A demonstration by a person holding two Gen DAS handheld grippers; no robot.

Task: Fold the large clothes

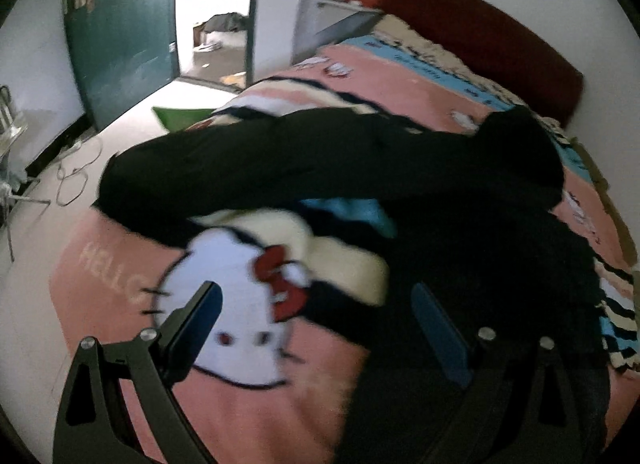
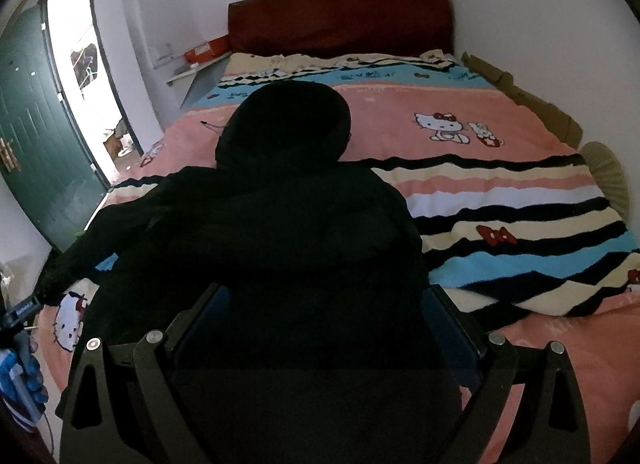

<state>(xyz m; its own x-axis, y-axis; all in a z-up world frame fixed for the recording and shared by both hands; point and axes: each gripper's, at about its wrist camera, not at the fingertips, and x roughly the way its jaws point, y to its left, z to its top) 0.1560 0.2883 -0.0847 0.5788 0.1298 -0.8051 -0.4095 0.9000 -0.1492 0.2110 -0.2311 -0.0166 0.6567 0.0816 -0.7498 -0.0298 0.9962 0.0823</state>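
A black hooded coat [image 2: 280,215] lies spread on the bed [image 2: 500,131] — left tongs [image 1: 316,312] gape wide, empty; right tongs [image 2: 324,304] gape wide over its hem.

The word "HELLO" is seen printed in pale letters on the pink bedsheet [image 1: 120,344], left of the left gripper's [image 1: 316,316] fingers.

The left claw [image 1: 316,316] is held with its two fingers wide apart, and nothing is gripped between them; its picture is blurred. The right claw [image 2: 326,312] is also spread wide, its fingers pointed forward and slightly down. In the right wrist view, the left claw is seen at the far left edge, held by a hand [image 2: 22,376] in a blue glove.
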